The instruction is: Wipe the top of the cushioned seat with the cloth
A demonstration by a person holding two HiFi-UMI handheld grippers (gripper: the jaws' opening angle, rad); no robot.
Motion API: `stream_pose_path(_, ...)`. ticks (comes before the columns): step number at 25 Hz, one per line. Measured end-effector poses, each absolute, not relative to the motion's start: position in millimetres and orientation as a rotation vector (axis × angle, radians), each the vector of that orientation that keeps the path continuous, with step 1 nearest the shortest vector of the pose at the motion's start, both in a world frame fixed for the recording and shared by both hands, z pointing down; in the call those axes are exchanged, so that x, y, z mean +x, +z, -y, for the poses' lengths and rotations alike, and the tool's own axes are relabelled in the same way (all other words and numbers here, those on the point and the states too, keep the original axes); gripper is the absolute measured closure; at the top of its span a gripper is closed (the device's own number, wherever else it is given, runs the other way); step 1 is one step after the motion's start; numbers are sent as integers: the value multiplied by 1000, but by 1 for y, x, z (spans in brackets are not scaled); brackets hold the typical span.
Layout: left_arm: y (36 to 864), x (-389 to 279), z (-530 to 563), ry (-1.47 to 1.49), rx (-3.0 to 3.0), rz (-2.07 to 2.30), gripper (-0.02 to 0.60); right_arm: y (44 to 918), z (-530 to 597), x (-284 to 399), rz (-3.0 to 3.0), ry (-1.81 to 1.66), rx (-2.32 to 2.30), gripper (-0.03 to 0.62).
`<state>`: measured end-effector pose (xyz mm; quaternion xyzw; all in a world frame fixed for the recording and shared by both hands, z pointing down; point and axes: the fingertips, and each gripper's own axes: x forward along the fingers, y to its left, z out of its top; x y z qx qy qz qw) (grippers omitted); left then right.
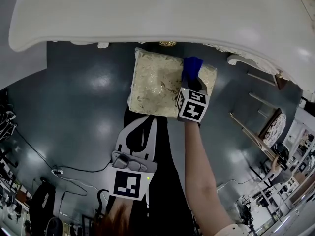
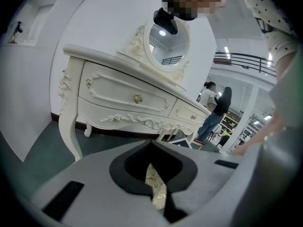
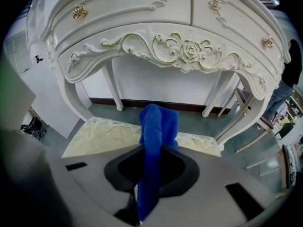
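Looking down in the head view, one blue cloth (image 1: 192, 68) sits in the right claw (image 1: 193, 81) at the far right corner of the one seat (image 1: 155, 85). Wiping seems barely begun, with most of the top left to do. The left claw (image 1: 143, 128), second of two, hangs near the front edge. In the left gripper view, its jaws are nearly together and empty. In the right gripper view, the jaws are clenched on the cloth (image 3: 158, 126) over the seat, before one desk (image 3: 180, 51).
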<state>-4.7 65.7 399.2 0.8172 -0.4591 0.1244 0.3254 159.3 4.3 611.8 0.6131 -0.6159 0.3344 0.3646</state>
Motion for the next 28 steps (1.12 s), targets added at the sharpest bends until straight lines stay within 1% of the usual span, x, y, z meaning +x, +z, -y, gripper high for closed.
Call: stream_pose_path(28,399,-39,-63,291,2095,1274,583,613,11,99,1656,827,1486,533)
